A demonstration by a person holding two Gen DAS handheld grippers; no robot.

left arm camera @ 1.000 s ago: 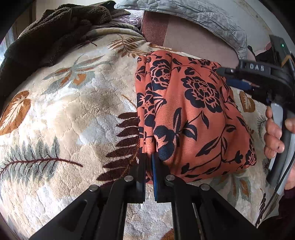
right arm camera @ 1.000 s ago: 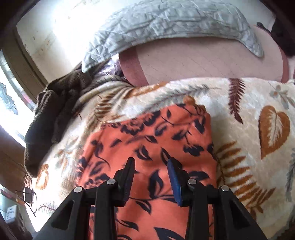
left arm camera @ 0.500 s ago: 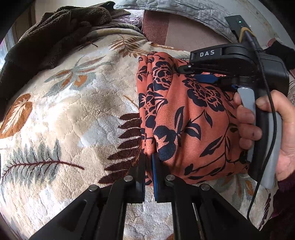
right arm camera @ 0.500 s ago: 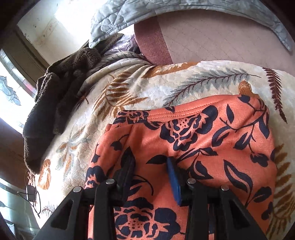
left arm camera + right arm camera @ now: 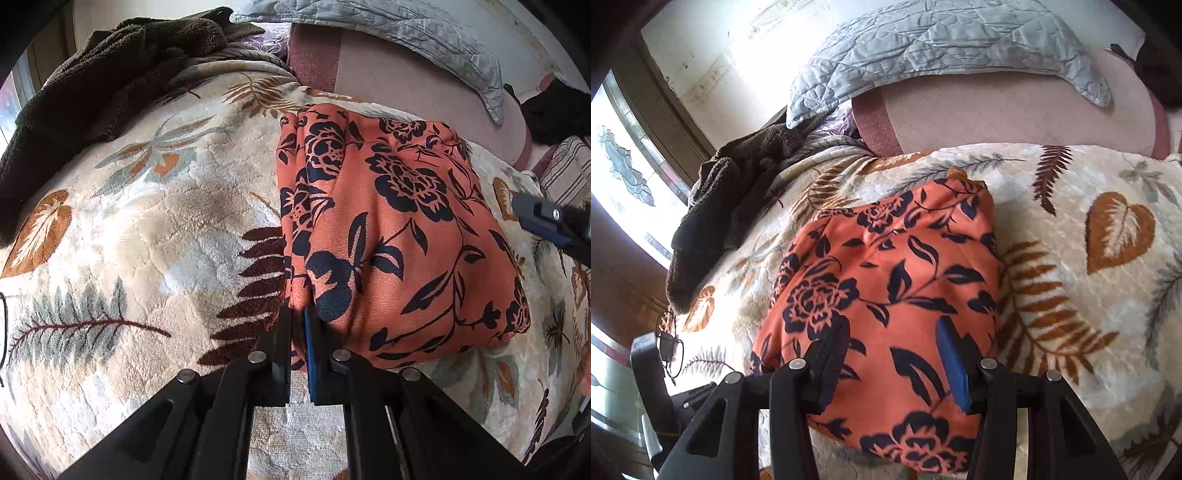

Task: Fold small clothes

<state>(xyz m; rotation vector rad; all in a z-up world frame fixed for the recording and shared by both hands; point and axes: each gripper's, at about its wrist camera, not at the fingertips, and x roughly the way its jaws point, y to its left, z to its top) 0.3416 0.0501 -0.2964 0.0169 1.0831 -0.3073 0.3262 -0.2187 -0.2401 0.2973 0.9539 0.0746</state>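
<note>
While my left tool [image 5: 298,332] pinches the near edge of the folded orange floral garment [image 5: 391,229] lying on the leaf-patterned blanket [image 5: 147,229], my right tool [image 5: 892,354] hovers spread above it.

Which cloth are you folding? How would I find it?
Find the big cream blanket with leaves printed on it. Near its middle lies a folded orange cloth with dark blue flowers, and the left gripper pinches its near corner. The brown fuzzy throw and grey quilt have no flowers.
</note>
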